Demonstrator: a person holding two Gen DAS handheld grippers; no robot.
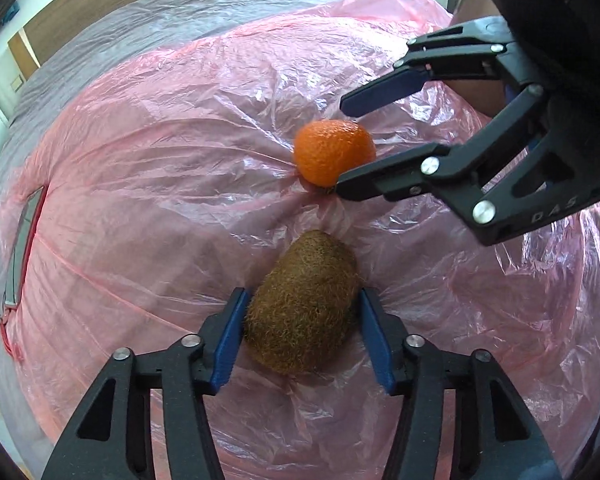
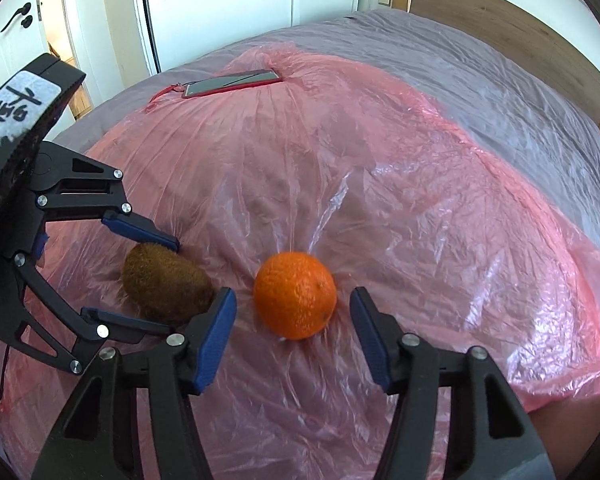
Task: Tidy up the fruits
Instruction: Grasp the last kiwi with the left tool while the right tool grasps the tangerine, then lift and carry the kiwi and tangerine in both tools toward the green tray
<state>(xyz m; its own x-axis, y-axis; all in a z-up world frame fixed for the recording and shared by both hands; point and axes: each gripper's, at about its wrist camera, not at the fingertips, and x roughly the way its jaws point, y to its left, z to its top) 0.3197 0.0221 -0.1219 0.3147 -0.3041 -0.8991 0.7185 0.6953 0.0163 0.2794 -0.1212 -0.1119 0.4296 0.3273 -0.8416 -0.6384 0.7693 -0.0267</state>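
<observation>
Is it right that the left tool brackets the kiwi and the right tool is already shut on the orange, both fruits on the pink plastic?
Not quite. The right tool is open around the orange, with gaps at both sides in the right wrist view. The left tool does bracket the kiwi, and both fruits lie on the pink plastic.

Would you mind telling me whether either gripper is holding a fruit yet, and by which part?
Left gripper: blue pads flank the fuzzy brown kiwi's sides; firm grip cannot be told. Right gripper: open around the round orange mandarin, not touching.

Fuzzy brown kiwi (image 1: 304, 304) lies near dimpled orange (image 1: 334, 152).
</observation>
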